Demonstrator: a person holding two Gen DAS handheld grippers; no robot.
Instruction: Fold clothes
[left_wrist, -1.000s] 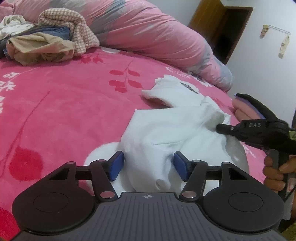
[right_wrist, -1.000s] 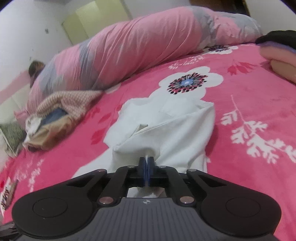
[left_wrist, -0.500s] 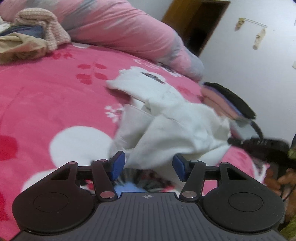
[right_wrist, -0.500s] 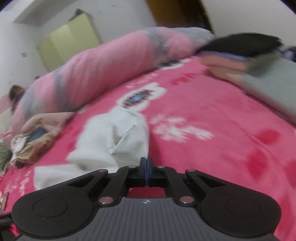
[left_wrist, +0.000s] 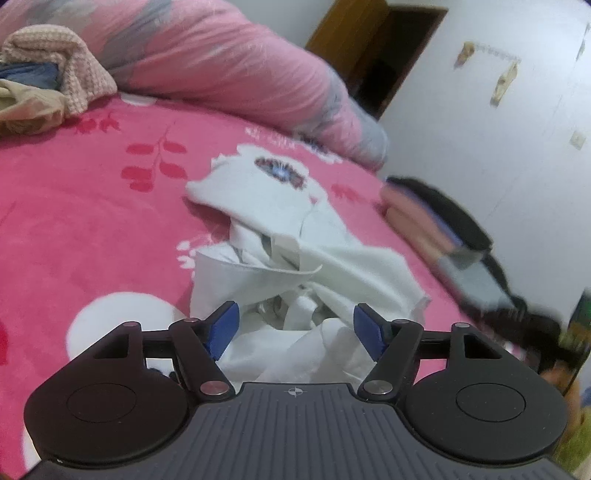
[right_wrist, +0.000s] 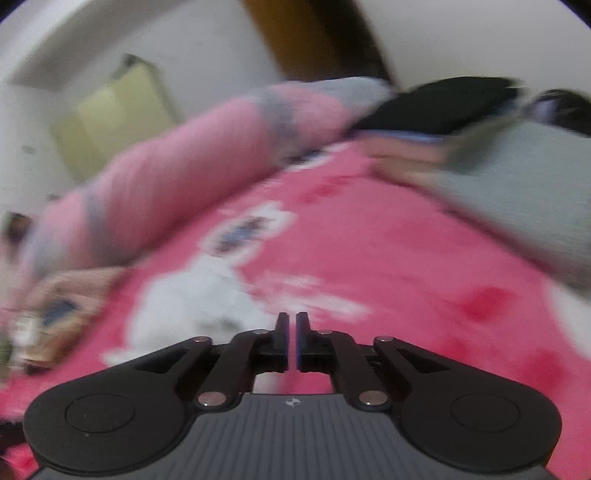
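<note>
A white garment (left_wrist: 295, 266) lies crumpled on the pink floral bedspread (left_wrist: 92, 206). My left gripper (left_wrist: 295, 328) is open, its blue pads on either side of the garment's near folds, nothing clamped. In the blurred right wrist view the white garment (right_wrist: 199, 306) lies to the left of my right gripper (right_wrist: 291, 332). Its jaws stand a narrow slit apart with nothing between them, over bare bedspread (right_wrist: 369, 266).
A pile of unfolded clothes (left_wrist: 48, 92) sits far left by a rolled pink duvet (left_wrist: 229, 70). A stack of folded clothes, pink, grey and black (left_wrist: 443, 229), lies at the right bed edge; it also shows in the right wrist view (right_wrist: 498, 184). Door and wall behind.
My right gripper let go of the white garment, parted slightly and swung right, away from it. The garment dropped into a crumpled heap. My left gripper stayed open.
</note>
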